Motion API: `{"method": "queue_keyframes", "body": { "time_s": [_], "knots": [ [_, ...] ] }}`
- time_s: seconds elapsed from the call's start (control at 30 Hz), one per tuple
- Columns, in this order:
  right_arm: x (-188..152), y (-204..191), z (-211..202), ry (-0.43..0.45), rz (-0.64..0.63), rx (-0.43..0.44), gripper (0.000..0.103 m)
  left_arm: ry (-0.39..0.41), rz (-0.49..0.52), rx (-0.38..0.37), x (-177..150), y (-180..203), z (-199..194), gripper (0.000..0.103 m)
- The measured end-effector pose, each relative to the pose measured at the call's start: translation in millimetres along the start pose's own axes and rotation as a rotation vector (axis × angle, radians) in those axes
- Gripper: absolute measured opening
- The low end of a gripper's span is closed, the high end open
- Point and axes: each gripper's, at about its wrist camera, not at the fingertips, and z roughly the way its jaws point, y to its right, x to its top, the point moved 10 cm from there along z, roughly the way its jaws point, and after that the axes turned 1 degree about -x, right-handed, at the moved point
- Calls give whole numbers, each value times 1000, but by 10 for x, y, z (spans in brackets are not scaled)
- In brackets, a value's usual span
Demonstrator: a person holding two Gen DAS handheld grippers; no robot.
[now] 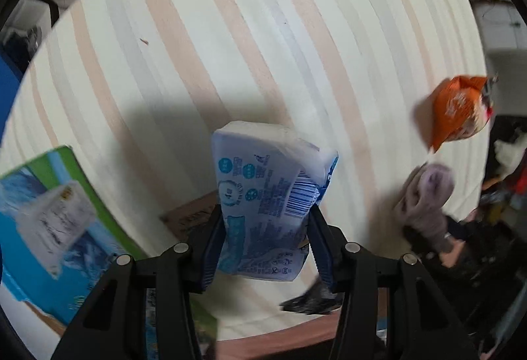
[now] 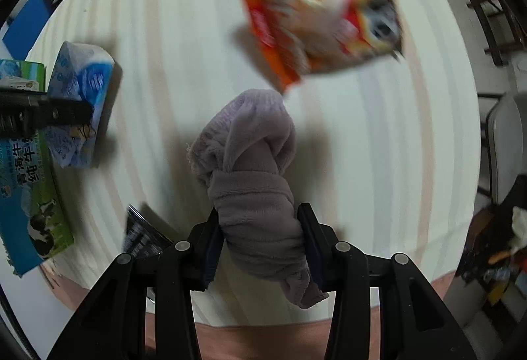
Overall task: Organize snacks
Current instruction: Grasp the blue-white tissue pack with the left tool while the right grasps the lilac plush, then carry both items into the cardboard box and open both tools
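Left gripper (image 1: 266, 228) pinches the tissue pack (image 1: 273, 182) above the table (image 1: 263, 30); right gripper (image 2: 260, 241) pinches a rolled cloth (image 2: 253, 175). Chip bag (image 2: 316, 20) lies far right. Carrying step, apparently; next, set both down sorted.

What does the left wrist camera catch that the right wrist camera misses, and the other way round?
Only the left wrist view shows the barcode and small print on the blue-and-white packet clamped in the left gripper.

Only the right wrist view shows the cow picture on the milk carton, and the right gripper squeezing the knotted purple cloth close up.

Both show the striped tablecloth, the orange snack bag, the packet, the cloth and the carton, though the bag is blurred in both.
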Motion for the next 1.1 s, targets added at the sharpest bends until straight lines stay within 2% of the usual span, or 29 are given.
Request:
{"method": "queue_keyframes", "body": {
  "time_s": [0.1, 0.2, 0.23, 0.27, 0.37, 0.43, 0.53, 0.67, 0.73, 0.8, 1.1],
  "knots": [
    [-48, 39, 5, -9, 22, 35, 51, -5, -32, -45, -18, 12, 25, 55],
    [-24, 51, -17, 2, 37, 61, 60, -20, -42, -73, -26, -273, 34, 60],
    [-6, 44, -31, 8, 42, 70, 66, -20, -35, -68, -27, -290, 55, 60],
    [0, 35, -40, 17, 49, 75, 67, -17, -29, -53, -71, -298, 68, 60],
    [-2, -25, 14, 13, 66, 67, 67, -6, 8, 28, -129, -235, 155, 60],
    [-24, -19, 66, 9, 84, 48, 66, 5, 35, 85, -126, -127, 200, 60],
    [31, -39, 40, 31, 102, -7, 50, 47, 69, 167, -140, -48, 240, 58],
    [20, -16, 15, 49, 111, -52, 45, 95, 78, 209, -205, 70, 281, 51],
    [22, -9, 17, 58, 110, -72, 43, 116, 82, 220, -245, 130, 277, 47],
    [-78, -271, 128, 63, 111, -78, 41, 131, 84, 222, -253, 91, 228, 41],
    [-51, -49, -3, 66, 115, -68, 39, 187, 66, 188, -376, 134, 14, 37]
  ]
}}
